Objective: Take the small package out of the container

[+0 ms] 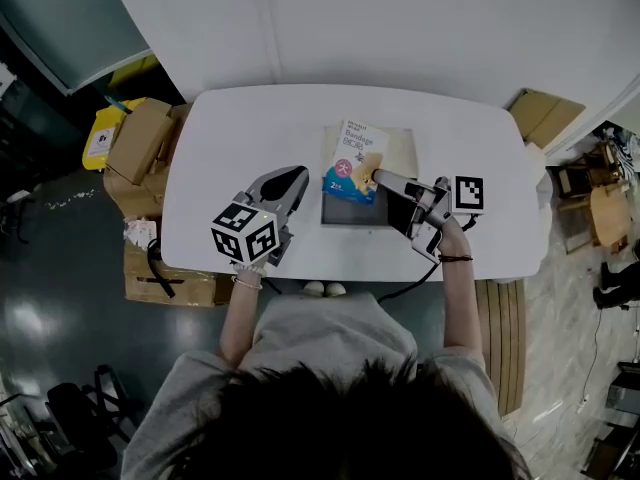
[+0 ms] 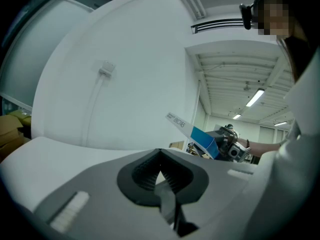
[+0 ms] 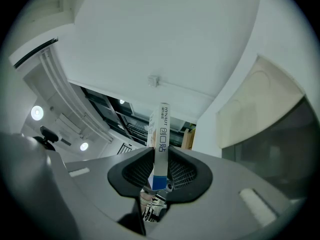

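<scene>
One small package [image 1: 355, 158], a flat carton printed blue and white, sits just right of centre in the head view, over the left part of the container [image 1: 400, 153]. It is pinched at its lower right corner by the right gripper [image 1: 380, 177]. In the right gripper view the package [image 3: 161, 139] stands edge-on in the middle of the frame, both ribbed pads of that gripper [image 3: 159, 178] pressed against its two faces, so the jaws are clamped on it. The left gripper view shows the same package [image 2: 200, 135] at middle right, tilted with its white end raised toward the upper left, clear of the tabletop.

The container is a shallow rectangular tray, pale beige inside, lying on the white table [image 1: 230, 138] near its front edge.

Left of the tray, well apart from the package, the left gripper [image 1: 298, 178] rests low over the table. Its jaws [image 2: 161, 181] are together with nothing between them.

Cardboard boxes [image 1: 140, 143] are stacked on the dark floor at the table's left end.
</scene>
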Demonstrator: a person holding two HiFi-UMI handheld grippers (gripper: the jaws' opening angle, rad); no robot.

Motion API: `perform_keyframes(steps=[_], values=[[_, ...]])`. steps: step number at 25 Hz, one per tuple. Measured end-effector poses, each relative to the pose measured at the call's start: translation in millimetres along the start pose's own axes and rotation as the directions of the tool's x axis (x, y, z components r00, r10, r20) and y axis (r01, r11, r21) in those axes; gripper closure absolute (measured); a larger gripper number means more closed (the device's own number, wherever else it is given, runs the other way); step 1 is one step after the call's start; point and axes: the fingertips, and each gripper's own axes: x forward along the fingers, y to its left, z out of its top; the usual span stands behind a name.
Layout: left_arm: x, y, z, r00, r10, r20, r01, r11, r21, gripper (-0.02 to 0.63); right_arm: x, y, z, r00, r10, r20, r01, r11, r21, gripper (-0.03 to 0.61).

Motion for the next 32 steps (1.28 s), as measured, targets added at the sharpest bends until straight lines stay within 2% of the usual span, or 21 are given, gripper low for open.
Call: perform_keyframes(steps=[4,9,21,32], values=[[2,-8,18,0.999,-0.019,0.050,0.019,1.000,-0.002,0.623,-6,10,9,0.999,0.022,0.035,-0.021,0.999,-0.037,0.472],[4,-16,40,0.995,-0.033,0.094,0.030,0.999,0.036,0.623,-11,17,16,0.998,0.031,0.062,-0.027,0.997,-0.072,0.472],[17,-21,55,0.993,-0.028,0.111,0.022,0.998,0.061,0.623,-23,41,42,0.982,0.126,0.140,-0.113,0.989,-0.093,0.471],[15,-19,58,0.990,-0.027,0.137,0.016,0.996,0.084,0.623,-24,45,42,0.973,0.167,0.158,-0.148,0.981,-0.127,0.471]])
